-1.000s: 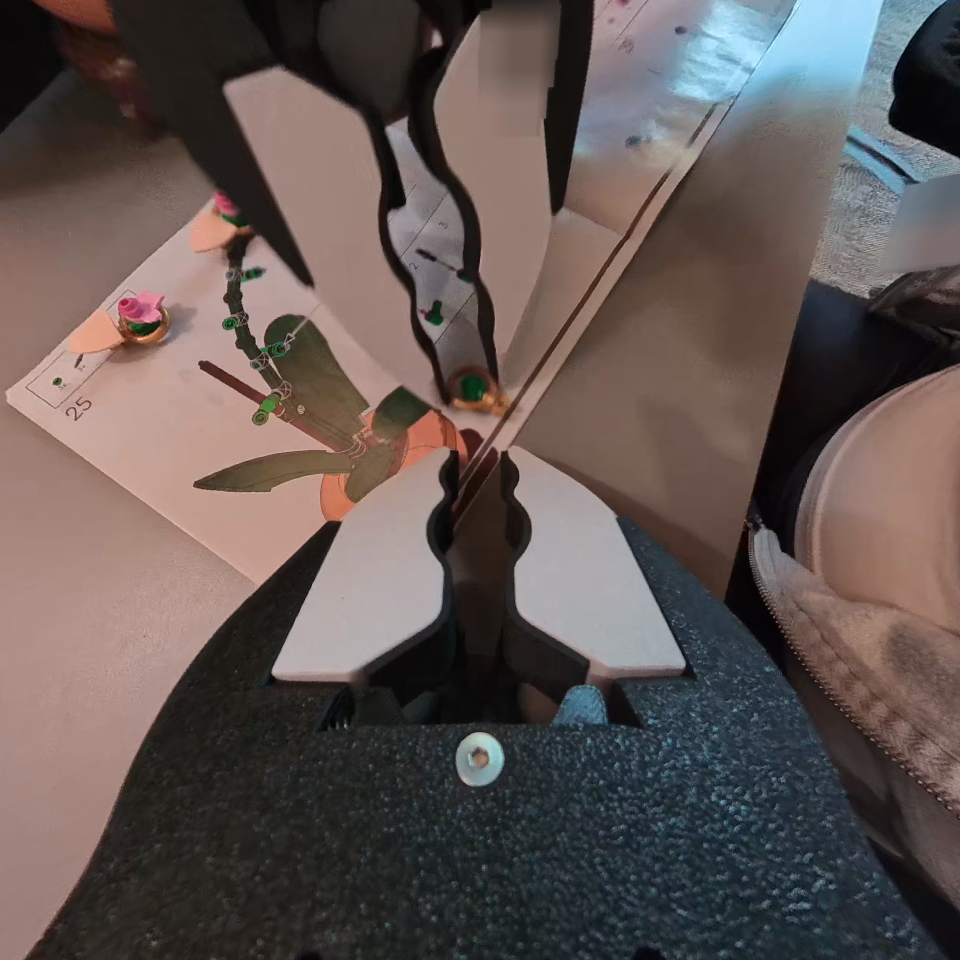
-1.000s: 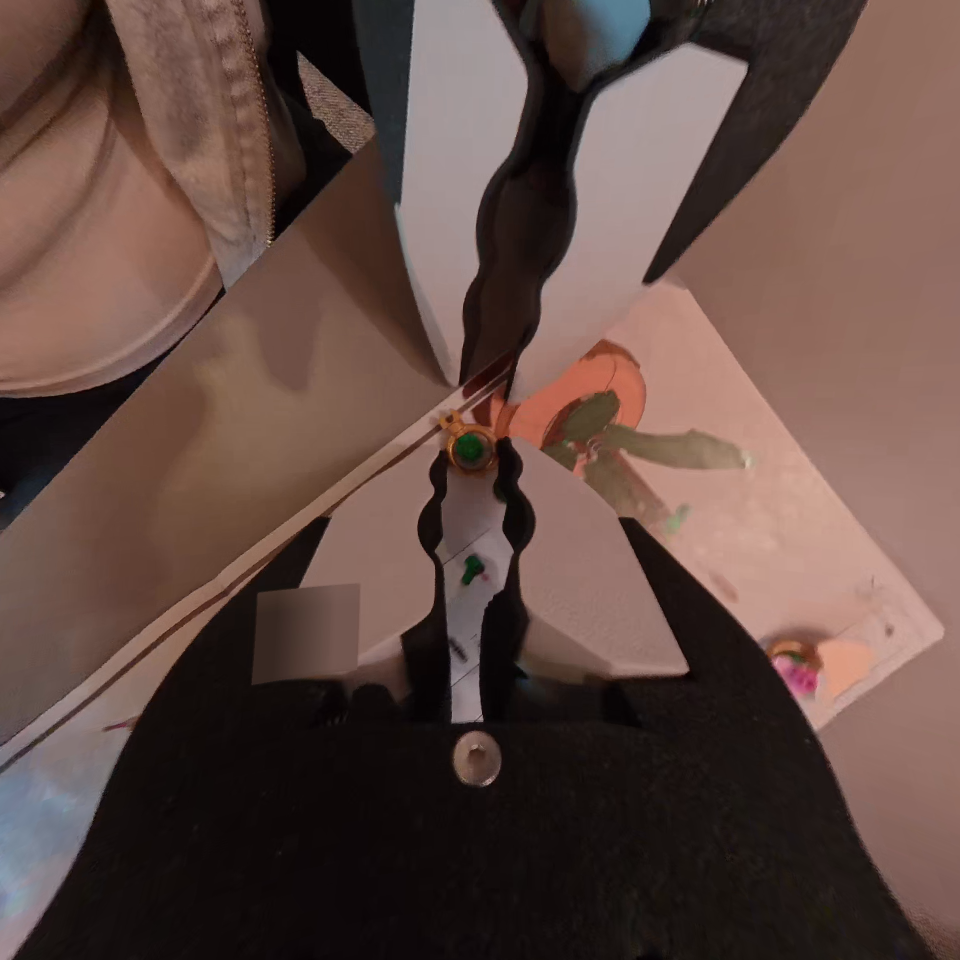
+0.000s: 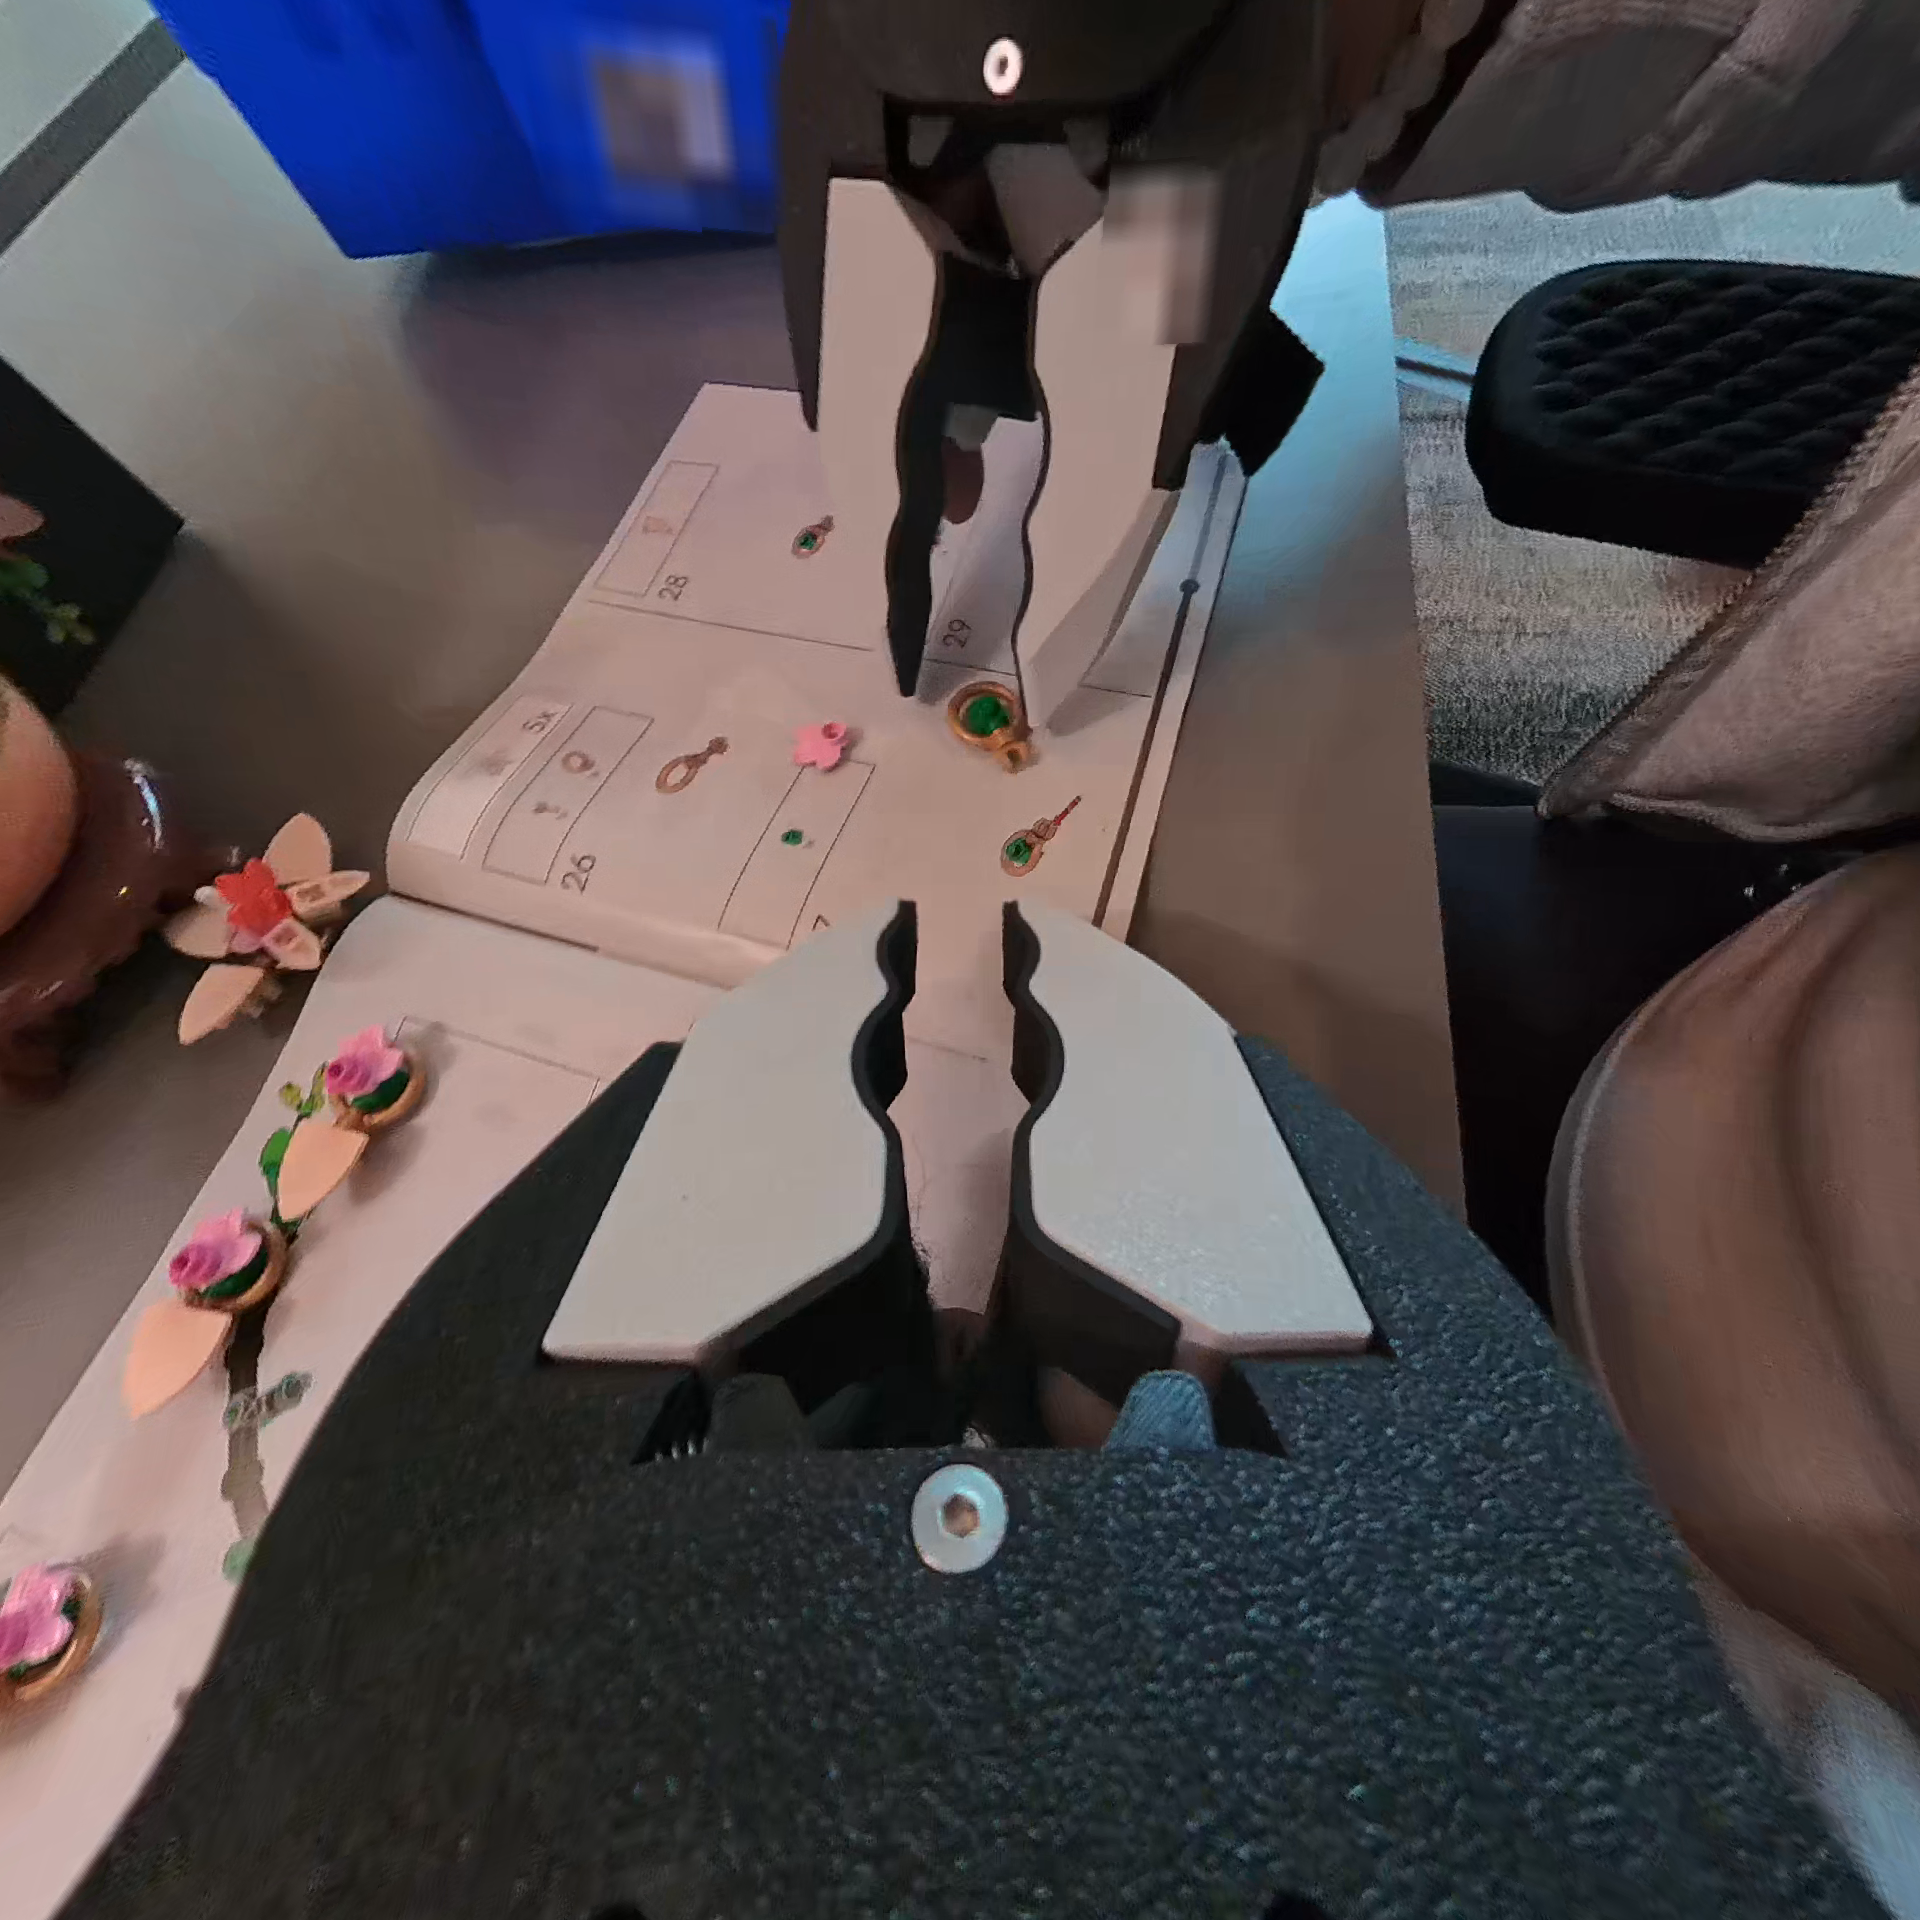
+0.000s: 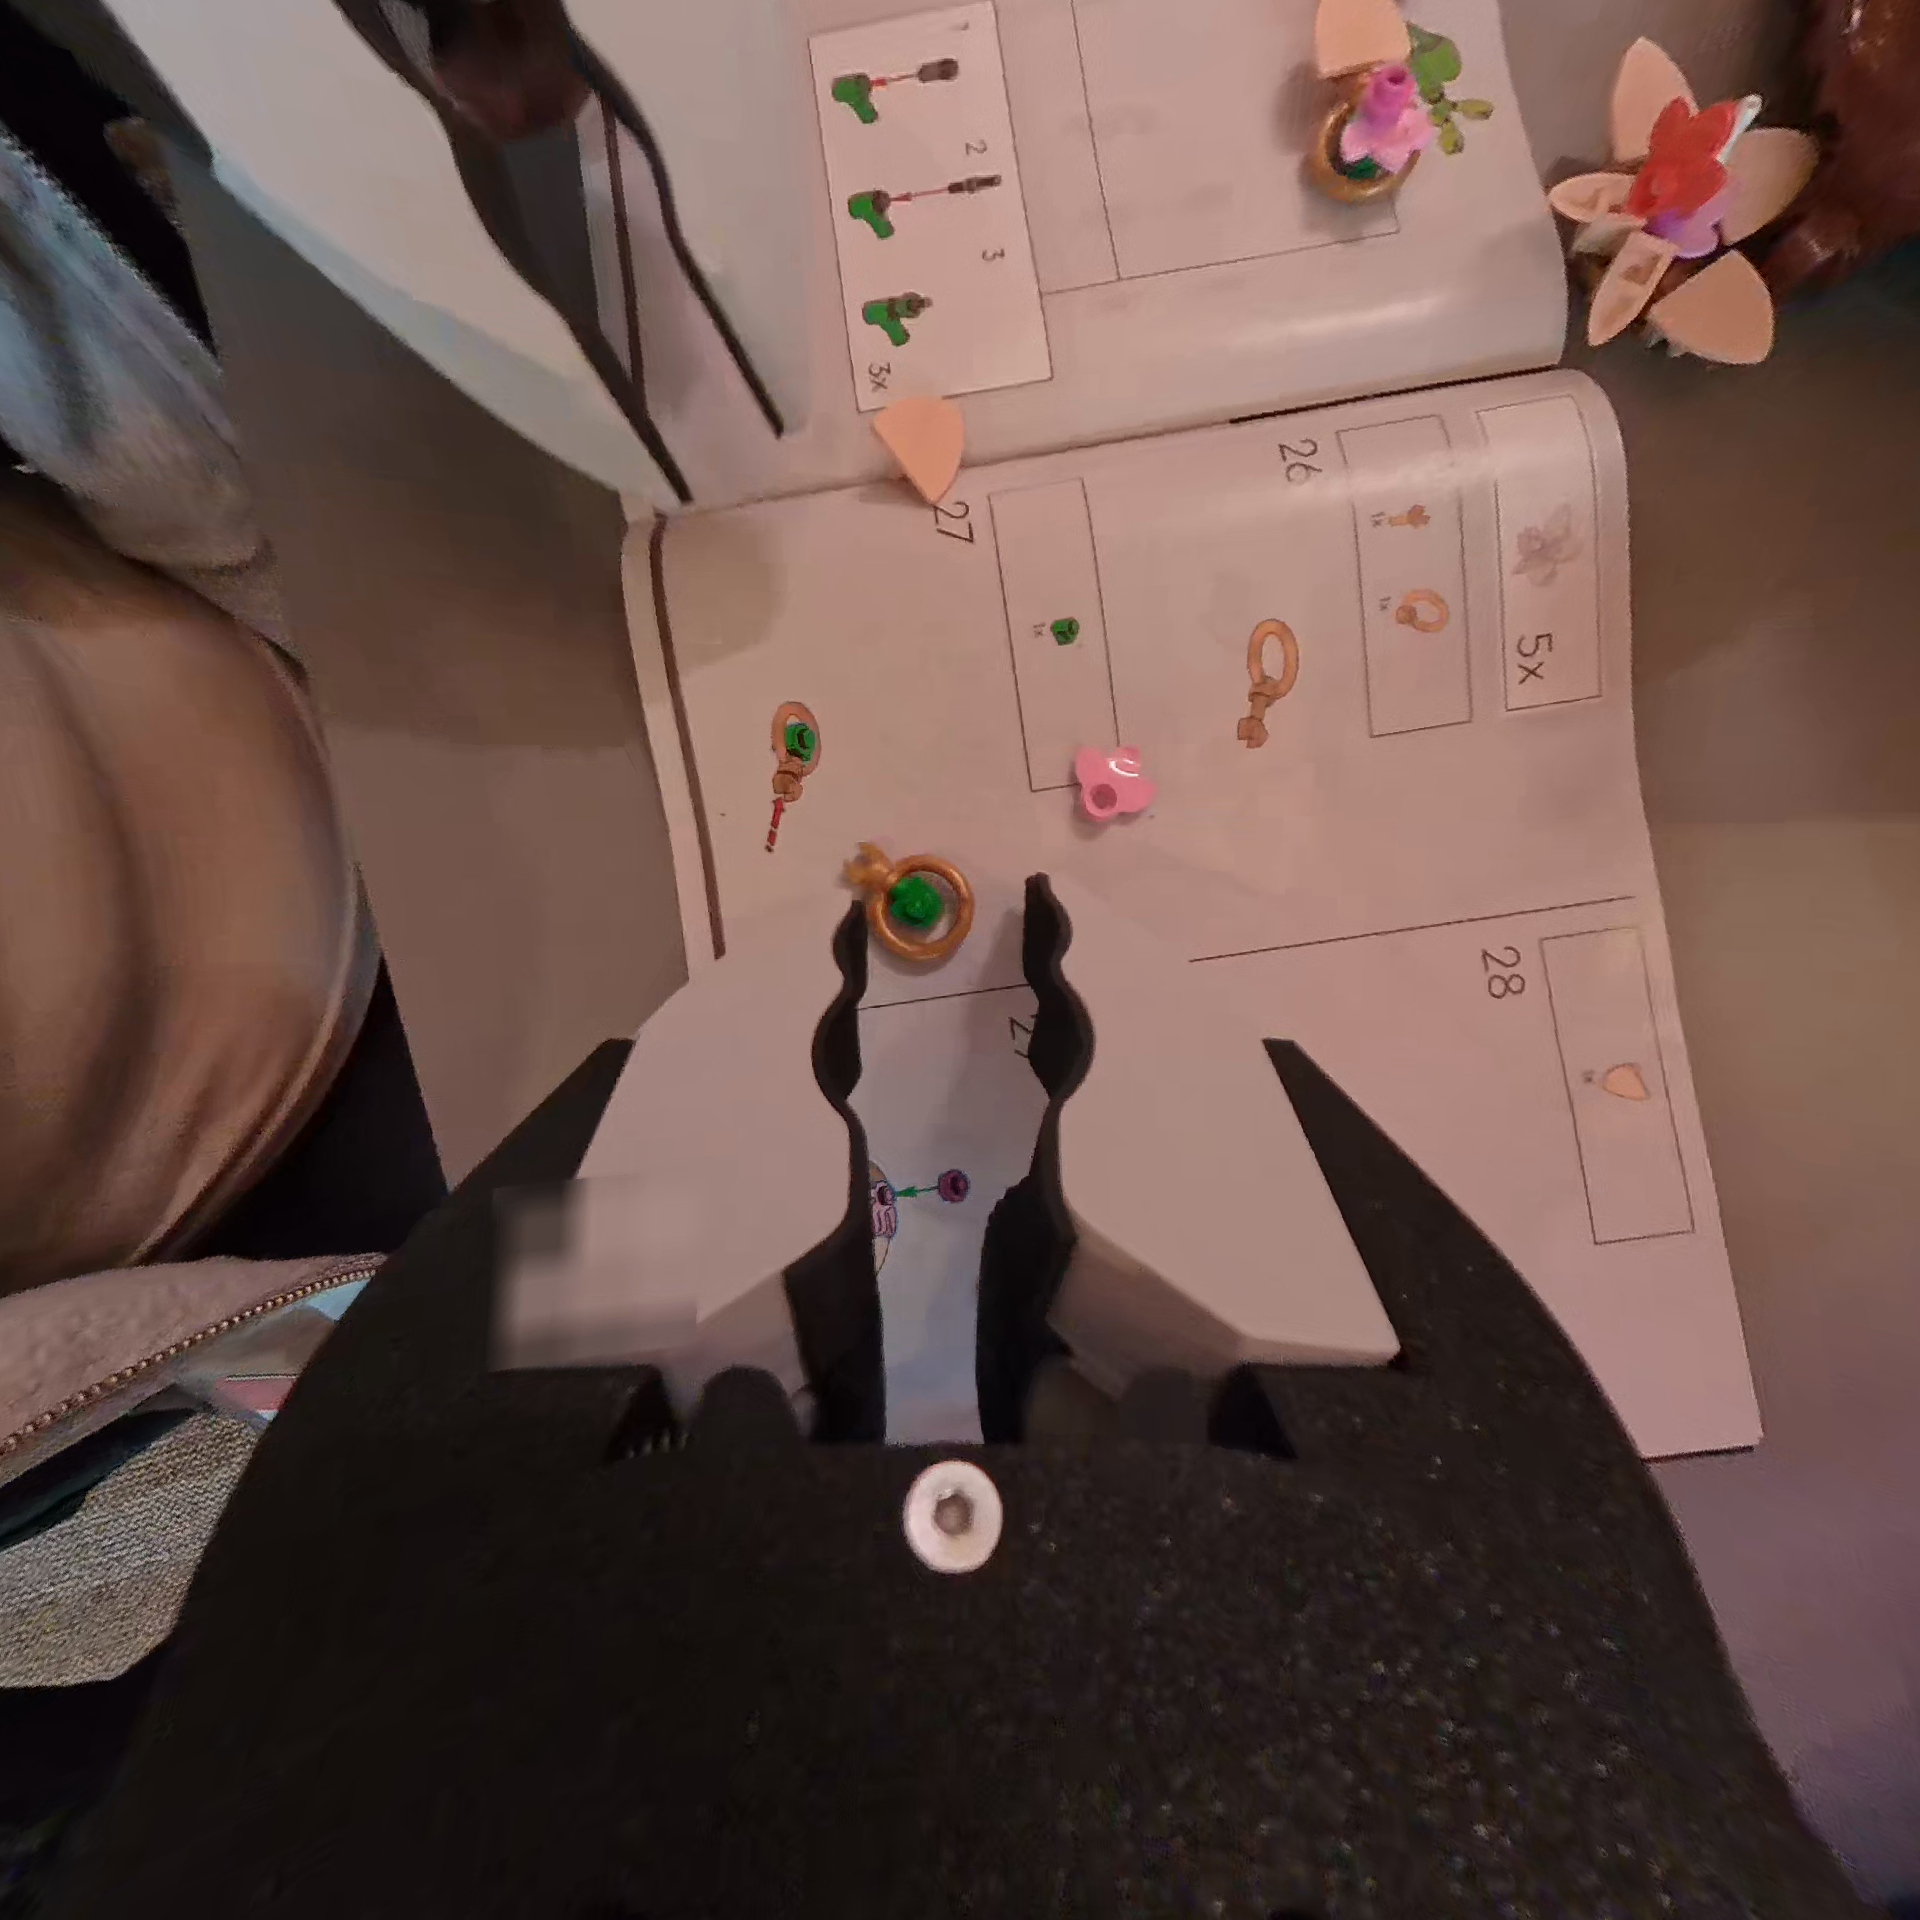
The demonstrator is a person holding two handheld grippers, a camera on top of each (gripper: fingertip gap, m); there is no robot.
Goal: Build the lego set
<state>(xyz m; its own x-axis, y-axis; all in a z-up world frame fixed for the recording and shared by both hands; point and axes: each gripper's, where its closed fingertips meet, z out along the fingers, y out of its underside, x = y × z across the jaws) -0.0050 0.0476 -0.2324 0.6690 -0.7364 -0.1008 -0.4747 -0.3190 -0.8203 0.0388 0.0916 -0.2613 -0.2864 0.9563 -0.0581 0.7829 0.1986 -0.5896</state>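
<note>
Grey bench [image 3: 312,436] carrying an open white instruction booklet [image 4: 1299,852]. On its page lies a small gold ring piece with a green stud in its centre [image 4: 918,912], eyelet pointing toward the booklet's edge. We see the right tongs [image 4: 943,906] parted, tips low on either side of the ring, nothing gripped. The left tongs [image 3: 958,914] hover farther off, slightly parted and empty. A pink flower piece [image 4: 1112,781] lies nearby.
</note>
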